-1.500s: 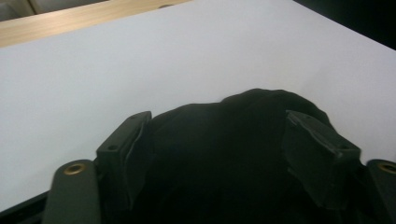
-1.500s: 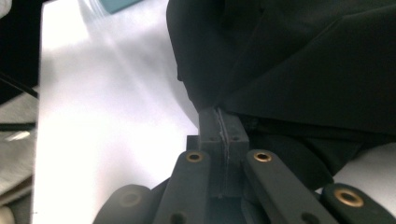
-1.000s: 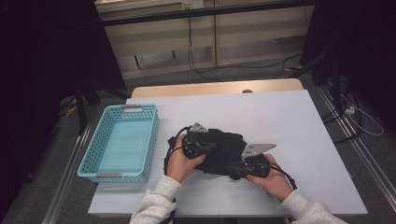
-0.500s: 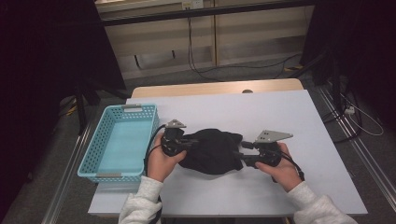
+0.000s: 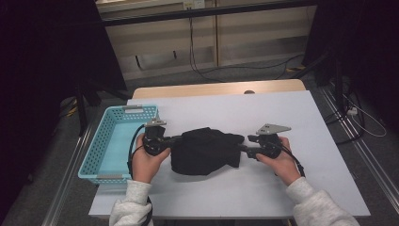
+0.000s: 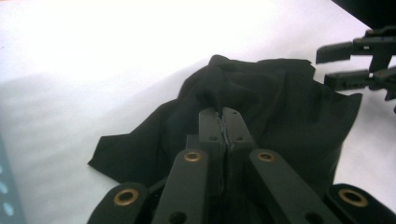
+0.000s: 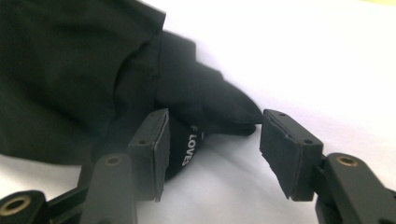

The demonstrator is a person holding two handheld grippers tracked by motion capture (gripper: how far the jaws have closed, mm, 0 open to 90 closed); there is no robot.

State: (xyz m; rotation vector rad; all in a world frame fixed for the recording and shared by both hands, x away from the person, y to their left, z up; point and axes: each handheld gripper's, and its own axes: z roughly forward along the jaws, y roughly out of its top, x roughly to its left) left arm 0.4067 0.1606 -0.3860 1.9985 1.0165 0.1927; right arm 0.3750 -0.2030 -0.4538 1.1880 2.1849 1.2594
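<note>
Black garment lies bunched mid-surface, beside blue basket. Your left gripper pinches fold to anchor cloth; right gripper jaws just opened halfway, corner between them, unpressed, so that side lies slack

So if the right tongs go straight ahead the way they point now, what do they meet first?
Most likely the black cloth: the right tongs stand open with its tip already between the pads.
</note>
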